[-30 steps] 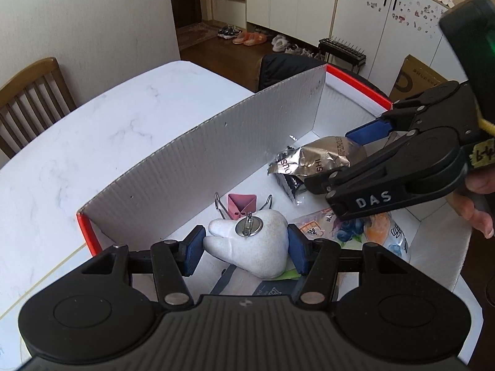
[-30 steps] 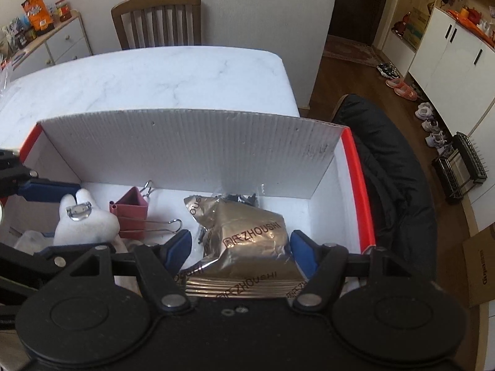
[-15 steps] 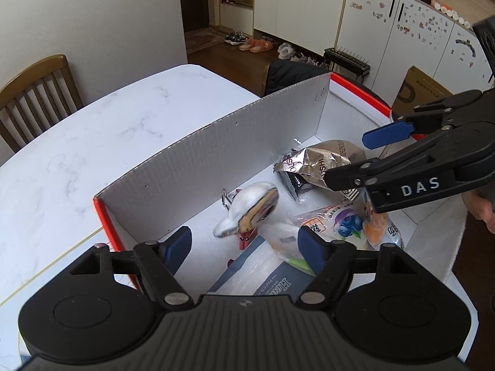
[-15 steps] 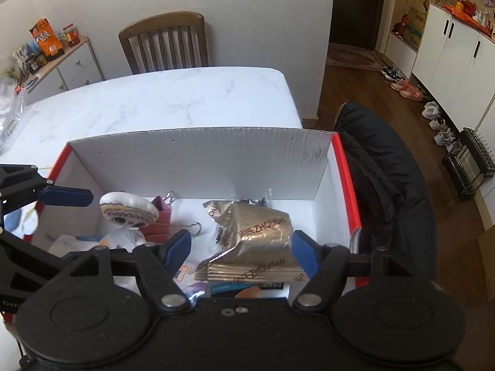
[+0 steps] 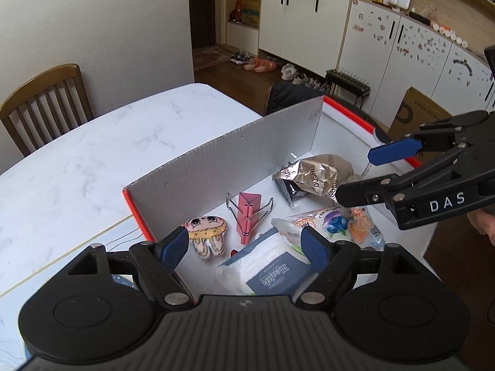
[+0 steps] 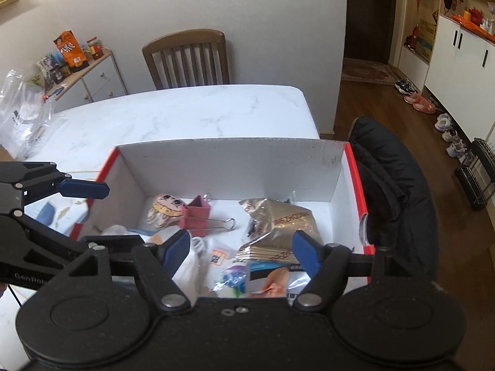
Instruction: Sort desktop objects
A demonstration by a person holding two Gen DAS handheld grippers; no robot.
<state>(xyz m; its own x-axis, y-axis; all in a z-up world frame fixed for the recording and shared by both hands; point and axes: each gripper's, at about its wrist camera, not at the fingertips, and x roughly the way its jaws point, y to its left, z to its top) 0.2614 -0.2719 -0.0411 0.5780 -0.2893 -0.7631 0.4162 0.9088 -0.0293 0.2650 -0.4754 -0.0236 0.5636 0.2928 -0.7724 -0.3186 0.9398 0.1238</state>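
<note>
A white marbled tabletop (image 6: 198, 114) carries an open red-edged cardboard box (image 6: 235, 167) near its edge and clear plastic bags (image 6: 21, 114) well apart.

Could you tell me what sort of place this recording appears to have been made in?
Most likely a home, in a dining area beside the entry hall: a marble-look table with a wooden chair, white cabinets, and shoes lying on the wood floor near a door.

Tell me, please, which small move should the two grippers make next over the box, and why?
Probably lift both clear of the box and turn toward the table for another item. The left gripper and right gripper are both open and empty, while the tooth-shaped toy and gold snack bag already lie inside.
</note>
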